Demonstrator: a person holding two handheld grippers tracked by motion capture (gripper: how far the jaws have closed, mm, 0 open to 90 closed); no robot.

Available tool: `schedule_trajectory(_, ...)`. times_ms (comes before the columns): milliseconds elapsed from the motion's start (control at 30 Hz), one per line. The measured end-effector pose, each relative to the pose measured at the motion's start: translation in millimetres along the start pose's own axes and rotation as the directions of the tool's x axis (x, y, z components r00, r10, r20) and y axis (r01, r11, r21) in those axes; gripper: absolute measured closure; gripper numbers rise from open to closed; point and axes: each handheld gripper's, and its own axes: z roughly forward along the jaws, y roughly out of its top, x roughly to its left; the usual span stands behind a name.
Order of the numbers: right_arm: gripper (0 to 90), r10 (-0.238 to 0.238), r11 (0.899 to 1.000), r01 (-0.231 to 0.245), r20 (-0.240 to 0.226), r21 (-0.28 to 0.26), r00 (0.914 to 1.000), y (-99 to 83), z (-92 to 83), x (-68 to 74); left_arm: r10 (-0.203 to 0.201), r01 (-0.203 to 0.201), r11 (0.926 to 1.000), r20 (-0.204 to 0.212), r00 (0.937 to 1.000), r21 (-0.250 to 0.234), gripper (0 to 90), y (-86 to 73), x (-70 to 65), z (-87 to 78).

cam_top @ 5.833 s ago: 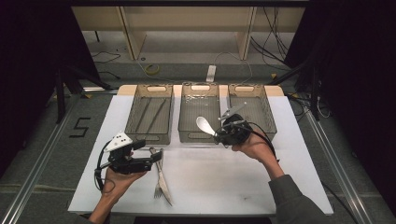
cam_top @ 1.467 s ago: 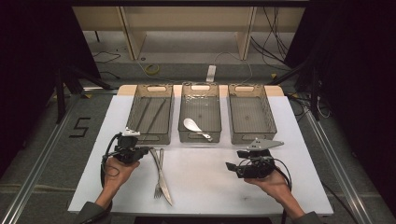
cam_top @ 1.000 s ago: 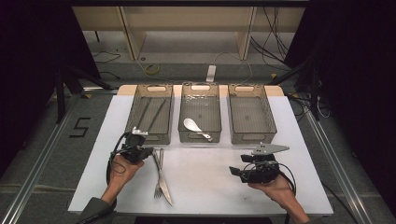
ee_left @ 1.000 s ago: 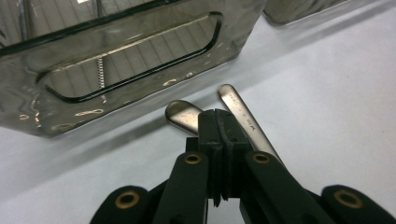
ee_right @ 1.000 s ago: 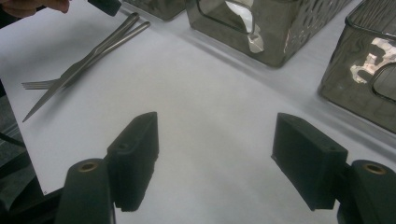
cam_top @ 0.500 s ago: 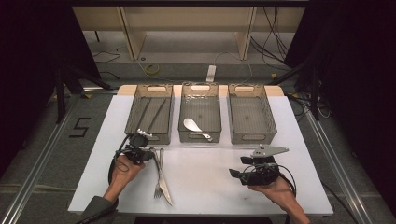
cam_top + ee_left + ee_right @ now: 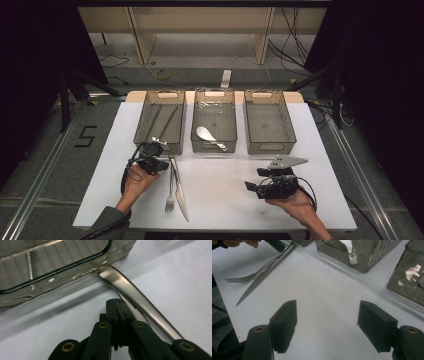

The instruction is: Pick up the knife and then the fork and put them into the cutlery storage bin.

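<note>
Left gripper (image 7: 116,302), jaws together on nothing, sits just beside the knife (image 7: 140,300) handle near the left bin (image 7: 62,267). High view shows knife (image 7: 179,187) beside fork (image 7: 170,192), toward the table's (image 7: 225,200) near edge. Right gripper (image 7: 327,322) gapes, empty.

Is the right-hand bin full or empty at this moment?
Empty. The high view shows the right bin with a bare floor, while the spoon lies in the middle bin.
</note>
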Motion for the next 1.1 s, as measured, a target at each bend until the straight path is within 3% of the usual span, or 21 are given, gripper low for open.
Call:
schedule_trajectory(267, 32.9, -0.003, 1.0, 0.003, -0.002, 0.003, 1.0, 0.0, 0.8, 0.8, -0.006, 0.006, 0.9999, 0.007, 1.0, -0.01, 88.7, 1.6, -1.5, 1.9)
schedule_trajectory(400, 32.9, -0.002, 1.0, 0.002, -0.002, 0.003, 1.0, 0.3, 0.9, 0.8, 0.026, -0.026, 0.9996, -0.011, 0.9996, -0.007, 88.8, 5.2, -8.1, 4.6)
schedule_trajectory(467, 32.9, -0.001, 1.0, 0.001, -0.003, 0.006, 1.0, 0.2, 1.4, 0.5, 0.011, -0.011, 0.9999, -0.001, 0.9999, -0.013, 88.8, 5.8, -7.7, 5.4)
schedule_trajectory(600, 32.9, -0.003, 1.0, 0.003, -0.006, 0.01, 1.0, 0.2, 2.0, 0.4, 0.028, -0.028, 0.9994, -0.012, 0.9995, -0.018, 88.9, 6.5, -11.2, 6.3)
schedule_trajectory(733, 32.9, -0.001, 1.0, 0.001, -0.006, 0.013, 1.0, 0.4, 2.5, 0.9, 0.016, -0.016, 0.9996, -0.001, 0.9999, -0.024, 88.9, 9.1, -13.6, 8.8)
schedule_trajectory(800, 32.9, -0.003, 1.0, 0.003, -0.004, 0.014, 1.0, 0.4, 3.2, 0.6, 0.033, -0.034, 0.9992, -0.011, 0.9994, -0.023, 88.9, 10.3, -16.5, 9.6)
schedule_trajectory(900, 32.9, -0.003, 1.0, 0.003, -0.005, 0.013, 1.0, 0.7, 3.4, 0.5, 0.03, -0.03, 0.9988, 0.0, 0.9996, -0.039, 88.9, 10.8, -18.9, 11.3)
schedule_trajectory(1100, 32.9, -0.002, 1.0, 0.002, -0.005, 0.016, 1.0, 0.7, 3.4, -0.5, 0.068, -0.066, 0.9967, 0.035, 0.9971, -0.046, 88.9, 16.9, -32.1, 17.1)
